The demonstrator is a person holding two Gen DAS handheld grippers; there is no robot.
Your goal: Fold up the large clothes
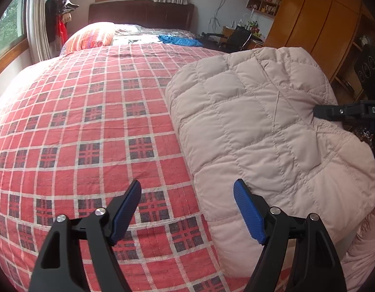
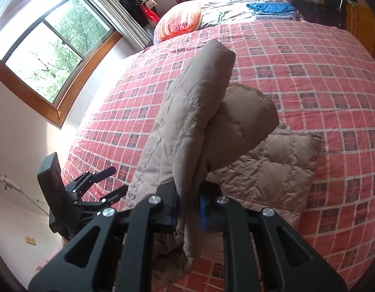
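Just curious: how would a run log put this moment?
left claw open, empty | right claw shut on jacket | jacket part-lifted off bed

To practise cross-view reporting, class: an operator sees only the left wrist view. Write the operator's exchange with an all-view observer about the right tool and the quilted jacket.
Operator: I see only a tip of the right tool. Is it gripping?
Observer: Yes, the right tool is shut on a fold of the jacket.
Operator: Does that fold lie flat?
Observer: No, it stands raised; the rest lies flat on the bedspread.
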